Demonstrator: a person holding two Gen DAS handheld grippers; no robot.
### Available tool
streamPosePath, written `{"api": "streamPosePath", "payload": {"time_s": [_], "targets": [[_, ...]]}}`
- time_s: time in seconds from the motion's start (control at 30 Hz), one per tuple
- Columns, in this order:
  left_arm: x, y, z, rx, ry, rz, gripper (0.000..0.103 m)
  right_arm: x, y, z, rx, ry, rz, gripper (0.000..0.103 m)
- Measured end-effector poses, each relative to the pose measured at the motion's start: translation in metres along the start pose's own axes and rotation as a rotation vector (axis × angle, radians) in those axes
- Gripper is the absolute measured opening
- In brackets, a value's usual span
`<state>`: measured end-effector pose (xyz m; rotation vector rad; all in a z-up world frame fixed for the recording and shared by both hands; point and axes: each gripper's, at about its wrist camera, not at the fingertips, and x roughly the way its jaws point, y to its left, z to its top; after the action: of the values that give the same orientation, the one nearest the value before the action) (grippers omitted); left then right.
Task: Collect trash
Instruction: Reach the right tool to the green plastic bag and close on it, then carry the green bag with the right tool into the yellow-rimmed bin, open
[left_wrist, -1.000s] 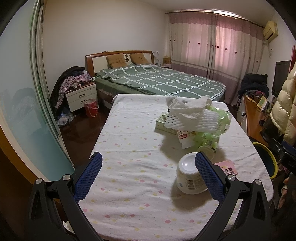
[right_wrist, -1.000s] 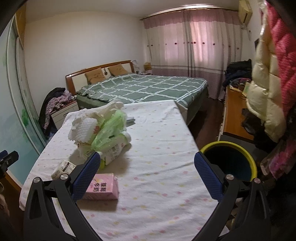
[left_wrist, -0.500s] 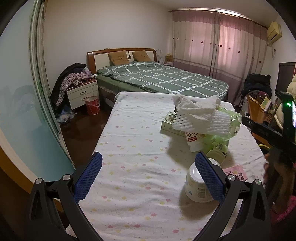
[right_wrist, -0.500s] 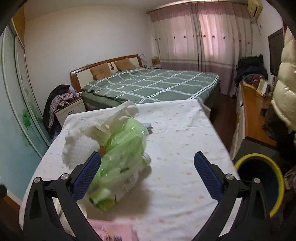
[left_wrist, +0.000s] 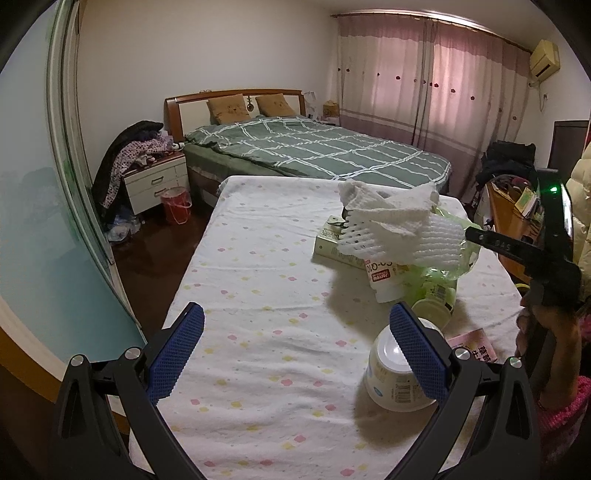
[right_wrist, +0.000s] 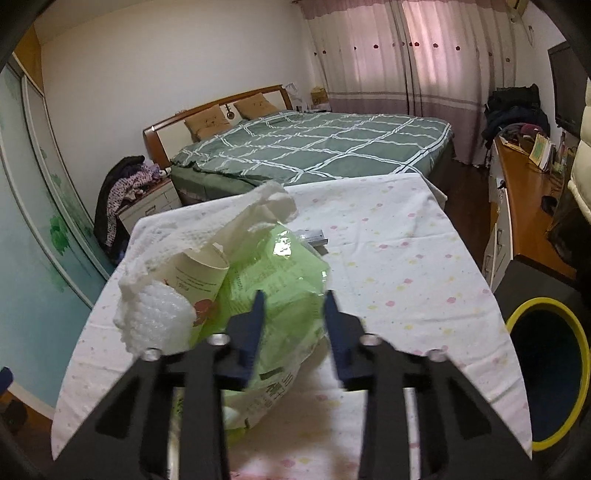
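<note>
A pile of trash lies on the cloth-covered table (left_wrist: 266, 280): a green plastic bag (right_wrist: 273, 280), white foam netting (left_wrist: 402, 240), white tissue (left_wrist: 388, 199) and a paper cup (right_wrist: 199, 273). My right gripper (right_wrist: 293, 306) has its jaws narrowed around the green bag's edge, and it shows at the right of the left wrist view (left_wrist: 517, 254). My left gripper (left_wrist: 295, 347) is open and empty above the table, with a white tub (left_wrist: 395, 380) lying on its side by its right finger. A pink packet (left_wrist: 476, 343) lies beside it.
A yellow-rimmed bin (right_wrist: 546, 373) stands on the floor right of the table. A flat box (left_wrist: 336, 243) lies behind the pile. A bed (left_wrist: 314, 151) is beyond the table, a wooden desk (right_wrist: 524, 199) at the right, and a sliding glass door (left_wrist: 40, 221) at the left.
My right gripper moved forward into the pile and its jaws closed from wide open onto the green bag. My left gripper drifted slightly and stayed open.
</note>
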<state>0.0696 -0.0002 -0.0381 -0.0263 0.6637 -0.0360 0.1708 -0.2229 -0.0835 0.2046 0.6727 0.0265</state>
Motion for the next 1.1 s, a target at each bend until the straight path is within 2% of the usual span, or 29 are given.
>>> {"api": "streamPosePath", "payload": {"time_s": [0.03, 0.17, 0.4, 0.6, 0.7, 0.9, 1.1], "targets": [[0.0, 0.0, 0.0, 0.001, 0.001, -0.002, 0.099, -0.003, 0.001, 0.0, 0.005, -0.001, 0.012, 0.012], [-0.002, -0.003, -0.001, 0.006, -0.004, -0.008, 0.099, -0.022, -0.003, 0.0, 0.022, -0.025, 0.043, 0.008], [-0.007, -0.012, -0.003, 0.019, -0.009, -0.023, 0.099, -0.065, -0.004, 0.01, 0.031, -0.118, 0.084, 0.006], [-0.011, -0.024, -0.008, 0.047, -0.005, -0.055, 0.099, -0.105, -0.01, 0.018, 0.028, -0.195, 0.076, 0.006], [-0.009, -0.035, -0.012, 0.072, 0.007, -0.079, 0.099, -0.12, -0.023, 0.019, 0.042, -0.221, 0.053, 0.006], [0.002, -0.059, -0.025, 0.112, 0.05, -0.131, 0.099, -0.14, -0.07, 0.011, 0.102, -0.249, -0.049, 0.006], [0.018, -0.076, -0.037, 0.117, 0.087, -0.155, 0.099, -0.143, -0.147, -0.008, 0.211, -0.236, -0.225, 0.006]]}}
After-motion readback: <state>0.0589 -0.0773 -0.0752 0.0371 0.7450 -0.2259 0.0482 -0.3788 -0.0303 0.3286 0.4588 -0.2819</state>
